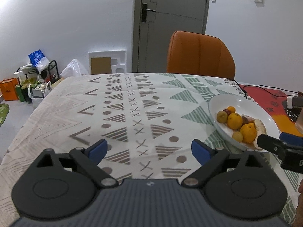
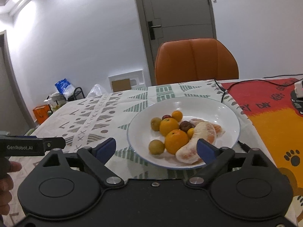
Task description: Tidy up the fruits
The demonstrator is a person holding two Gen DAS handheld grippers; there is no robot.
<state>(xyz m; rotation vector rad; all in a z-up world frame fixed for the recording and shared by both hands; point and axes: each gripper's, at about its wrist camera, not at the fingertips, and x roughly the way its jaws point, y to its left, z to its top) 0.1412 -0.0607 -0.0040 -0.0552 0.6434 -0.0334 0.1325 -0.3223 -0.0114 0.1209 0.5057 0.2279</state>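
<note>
A white plate [image 2: 223,111] holds oranges [image 2: 176,141], small green fruits [image 2: 156,146], dark red fruits [image 2: 184,126] and peeled pomelo segments [image 2: 197,141]. My right gripper [image 2: 156,149] is open and empty, its jaws just in front of the plate's near rim. In the left wrist view the plate [image 1: 244,104] sits at the right with the oranges [image 1: 234,121] on it. My left gripper [image 1: 149,150] is open and empty over the patterned tablecloth [image 1: 121,113], left of the plate. The right gripper's fingers [image 1: 269,142] show at the plate's near edge.
An orange chair [image 2: 196,60] stands behind the table. A red and orange mat [image 2: 269,109] with black cables [image 2: 224,91] and a white adapter [image 2: 299,89] lies at the right. Bags and boxes [image 1: 34,83] clutter the floor at the left.
</note>
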